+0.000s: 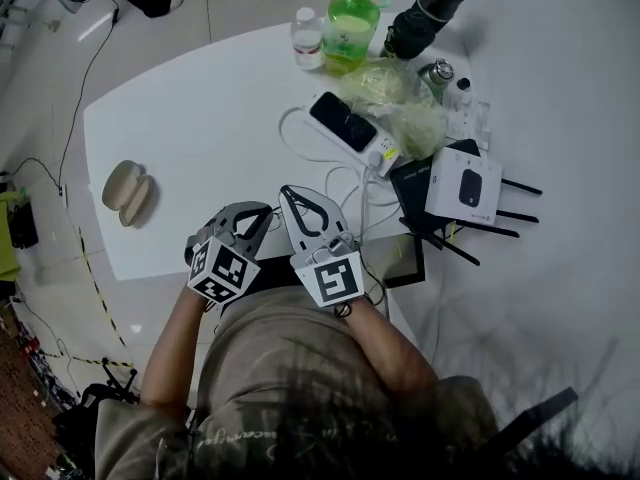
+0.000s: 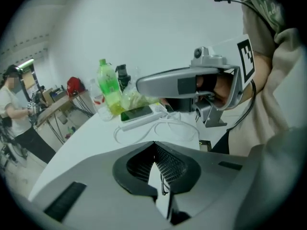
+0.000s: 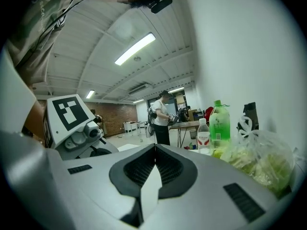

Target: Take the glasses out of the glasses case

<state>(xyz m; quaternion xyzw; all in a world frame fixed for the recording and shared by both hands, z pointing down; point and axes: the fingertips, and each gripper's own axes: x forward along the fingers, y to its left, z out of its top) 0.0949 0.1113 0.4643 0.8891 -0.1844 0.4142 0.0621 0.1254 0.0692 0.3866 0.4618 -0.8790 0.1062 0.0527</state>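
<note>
A beige glasses case (image 1: 126, 193) lies on the white table (image 1: 200, 118) near its left edge, its two rounded halves side by side. No glasses show in any view. My left gripper (image 1: 265, 210) and right gripper (image 1: 286, 192) hover close together over the table's front edge, well right of the case. Both are shut with nothing between the jaws. In the left gripper view the left gripper (image 2: 154, 143) points at the right gripper's grey body (image 2: 192, 83). The right gripper (image 3: 155, 146) looks level across the table, with the left gripper's marker cube (image 3: 69, 111) beside it.
At the table's far right stand a green bottle (image 1: 352, 26), a small water bottle (image 1: 308, 38), a black flask (image 1: 430, 10) and a plastic bag (image 1: 395, 93). A phone (image 1: 343, 120) lies on a white power strip with loose cable. A white box (image 1: 463, 186) rests on a black router.
</note>
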